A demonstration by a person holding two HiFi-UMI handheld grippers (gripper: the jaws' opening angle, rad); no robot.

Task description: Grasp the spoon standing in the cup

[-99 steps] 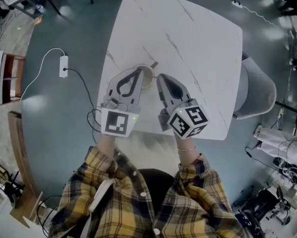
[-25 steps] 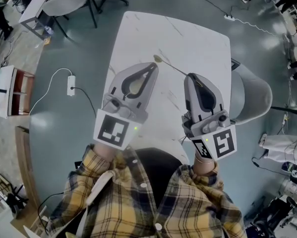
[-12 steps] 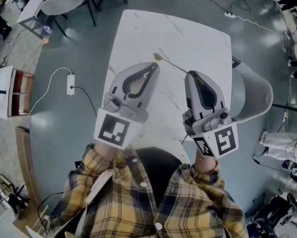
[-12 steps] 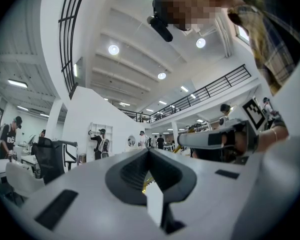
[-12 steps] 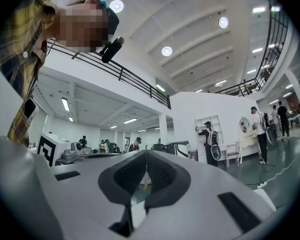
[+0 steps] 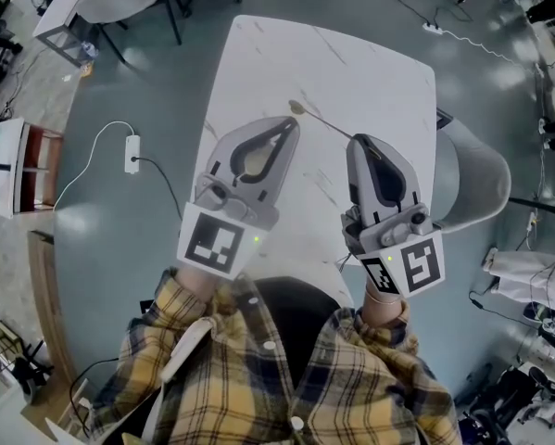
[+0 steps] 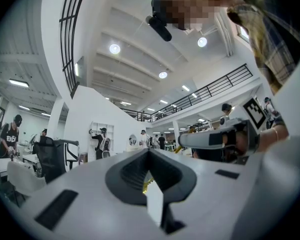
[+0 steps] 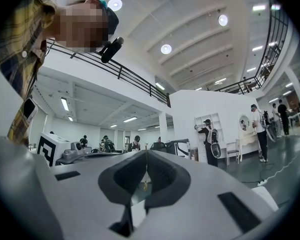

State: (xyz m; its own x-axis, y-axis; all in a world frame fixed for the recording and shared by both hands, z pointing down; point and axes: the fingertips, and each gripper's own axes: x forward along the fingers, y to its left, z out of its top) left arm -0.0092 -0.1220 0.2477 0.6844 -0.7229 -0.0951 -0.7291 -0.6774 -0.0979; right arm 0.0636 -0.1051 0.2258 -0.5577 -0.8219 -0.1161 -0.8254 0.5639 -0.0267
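Golden spoon (image 6: 321, 123) is clamped by its handle tip in my right gripper (image 6: 354, 139), with the bowl far ahead of my fingertips. I think I must pinch firmly and hold the wrist level, so that the long handle does not swing. My left gripper (image 6: 290, 122) has its fingers together.

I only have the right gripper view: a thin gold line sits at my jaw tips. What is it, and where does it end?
Observer: The spoon. In the head view the right gripper is shut on its handle end, and the bowl reaches toward the left gripper.
Operator: Is the bowl inside anything?
Observer: No, it hangs bare above the table.
Operator: And the left jaws?
Observer: Their tips meet in the left gripper view; something yellow shows inside their loop, but I cannot tell what.
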